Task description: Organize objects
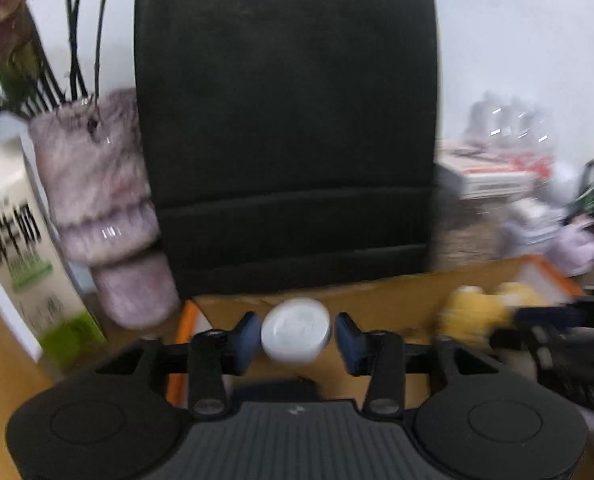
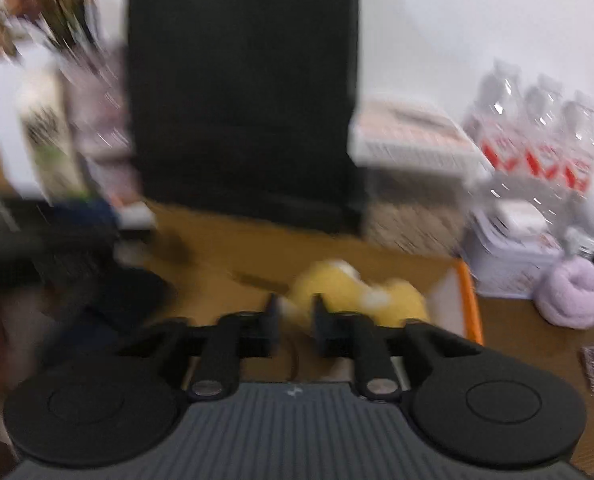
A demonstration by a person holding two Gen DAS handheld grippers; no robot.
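In the left wrist view a small white round jar (image 1: 296, 330) sits between the blue pads (image 1: 245, 340) of my left gripper (image 1: 297, 338). The jaws stand apart, with a thin gap showing at the right pad. Below it is an open cardboard box with an orange rim (image 1: 553, 276). A yellow plush toy (image 2: 361, 292) lies in that box (image 2: 471, 304), just past my right gripper (image 2: 296, 316). The right jaws stand apart with a bit of the plush showing in the gap; blur hides whether they touch it. The plush (image 1: 477, 312) also appears at the right of the left wrist view.
A tall black paper bag (image 1: 285, 128) stands right behind the box. Left of it are a furry pink vase with branches (image 1: 97, 184) and a milk carton (image 1: 17, 240). On the right are stacked books (image 2: 409, 136), wrapped water bottles (image 2: 537, 136) and a lilac fluffy item (image 2: 573, 296).
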